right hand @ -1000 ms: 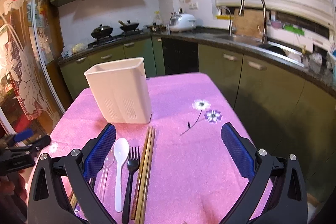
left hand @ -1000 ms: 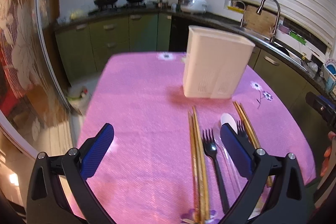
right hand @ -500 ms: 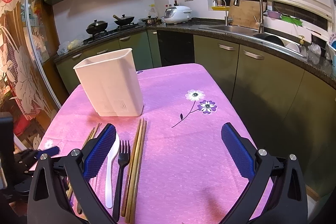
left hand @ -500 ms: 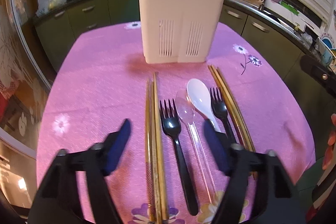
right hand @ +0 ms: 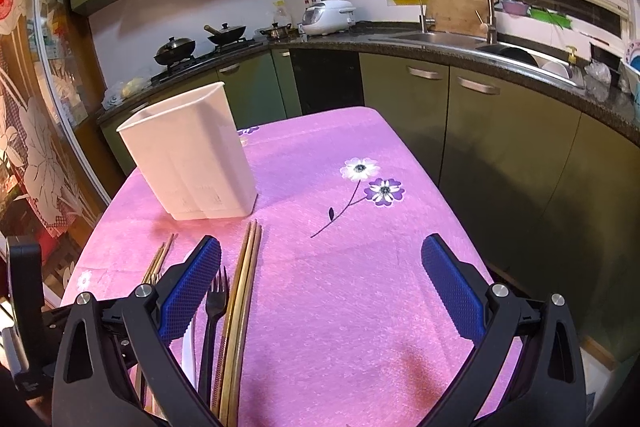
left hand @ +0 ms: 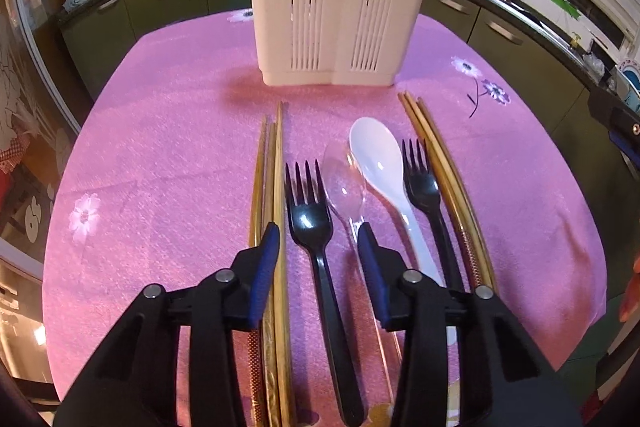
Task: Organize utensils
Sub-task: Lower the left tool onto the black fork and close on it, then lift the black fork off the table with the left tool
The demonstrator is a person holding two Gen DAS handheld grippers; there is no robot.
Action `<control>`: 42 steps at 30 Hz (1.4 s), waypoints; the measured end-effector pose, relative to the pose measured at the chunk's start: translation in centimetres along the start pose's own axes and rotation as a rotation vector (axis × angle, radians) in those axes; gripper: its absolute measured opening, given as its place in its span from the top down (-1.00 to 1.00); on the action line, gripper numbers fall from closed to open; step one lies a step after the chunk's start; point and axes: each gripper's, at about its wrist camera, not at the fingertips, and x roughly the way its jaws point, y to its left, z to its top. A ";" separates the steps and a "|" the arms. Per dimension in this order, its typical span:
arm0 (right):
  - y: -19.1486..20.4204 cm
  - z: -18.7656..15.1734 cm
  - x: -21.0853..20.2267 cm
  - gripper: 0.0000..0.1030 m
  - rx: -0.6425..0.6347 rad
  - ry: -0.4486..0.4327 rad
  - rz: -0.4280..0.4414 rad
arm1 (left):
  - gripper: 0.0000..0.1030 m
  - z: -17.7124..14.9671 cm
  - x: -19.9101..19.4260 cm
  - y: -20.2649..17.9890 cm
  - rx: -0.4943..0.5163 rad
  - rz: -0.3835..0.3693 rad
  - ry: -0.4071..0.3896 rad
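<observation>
Low in the left view, my left gripper (left hand: 318, 247) straddles a black fork (left hand: 320, 247), jaws apart, while my right gripper (right hand: 320, 283) gapes wide over the pink cloth (right hand: 340, 267).

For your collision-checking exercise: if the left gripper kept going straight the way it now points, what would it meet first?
Probably the black fork: the left gripper straddles its handle, jaws open. Beyond stands the white utensil holder, though depth is unclear.
</observation>
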 end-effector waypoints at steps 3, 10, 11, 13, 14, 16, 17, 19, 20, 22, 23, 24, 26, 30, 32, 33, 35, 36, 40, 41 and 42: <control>-0.2 -0.1 0.2 -0.92 0.003 0.003 -0.002 | 0.25 -0.1 0.5 0.0 0.001 0.014 0.010; -0.4 -0.1 0.3 -0.92 0.009 -0.004 -0.002 | 0.84 -0.2 0.2 0.3 0.004 -0.012 0.004; -0.5 -0.1 0.3 -0.92 0.011 -0.003 -0.002 | 0.84 -0.2 0.2 0.2 0.005 -0.033 0.014; -0.5 -0.2 0.4 -0.92 0.013 -0.001 0.000 | 0.84 -0.4 0.3 -0.3 0.020 -0.033 0.017; -0.5 -0.2 0.4 -0.92 0.012 -0.001 -0.001 | 0.84 -0.4 0.4 -0.4 0.027 -0.028 0.015; -0.6 -0.2 0.4 -0.92 0.013 0.001 -0.002 | 0.84 -0.3 0.4 -0.5 0.024 -0.041 0.016; -0.7 -0.1 0.4 -0.92 0.014 0.000 -0.001 | 0.84 -0.3 0.5 -0.5 0.023 -0.049 0.017; -0.8 -0.1 0.4 -0.92 0.019 -0.002 -0.003 | 0.84 -0.3 0.5 -0.7 0.030 -0.063 0.019; -0.8 -0.2 0.4 -0.92 0.021 -0.002 -0.002 | 0.84 -0.3 0.5 -0.9 0.036 -0.068 0.019; -0.9 -0.3 0.5 -0.92 0.022 -0.001 -0.001 | 0.65 -0.3 0.7 -1.3 0.052 -0.074 0.025; -1.0 -0.4 0.5 -0.92 0.023 0.001 -0.001 | 0.58 -0.3 0.7 -1.5 0.057 -0.073 0.028; -1.0 -0.4 0.6 -0.92 0.024 0.003 0.000 | 0.49 -0.4 0.7 -1.7 0.060 -0.070 0.029; -1.1 -0.4 0.7 -0.92 0.026 0.003 -0.001 | 0.47 -0.3 0.8 -1.8 0.062 -0.057 0.033; -1.4 -0.4 0.7 -0.92 0.034 0.001 0.000 | 0.42 -0.3 1.0 -1.9 0.076 -0.019 0.042; -1.5 -0.4 0.8 -0.92 0.037 0.003 0.002 | 0.46 -0.3 1.3 -1.9 0.078 0.005 0.042; -1.5 -0.5 0.8 -0.92 0.037 0.004 0.002 | 0.48 -0.3 1.3 -1.8 0.077 0.009 0.041; -1.6 -0.4 0.9 -0.92 0.039 0.006 0.003 | 0.48 -0.1 1.2 -1.9 0.075 0.010 0.042; -1.6 -0.4 0.9 -0.92 0.040 0.005 0.004 | 0.48 -0.1 1.2 -1.9 0.073 0.011 0.042; -1.6 -0.4 0.9 -0.92 0.039 0.007 0.003 | 0.47 0.2 1.3 -2.3 0.059 0.016 0.037; -1.6 -0.4 0.9 -0.92 0.038 0.006 0.003 | 0.47 0.3 1.3 -2.3 0.057 0.019 0.032; -1.7 -0.4 0.9 -0.92 0.038 0.006 0.003 | 0.47 0.4 1.4 -2.3 0.049 0.020 0.028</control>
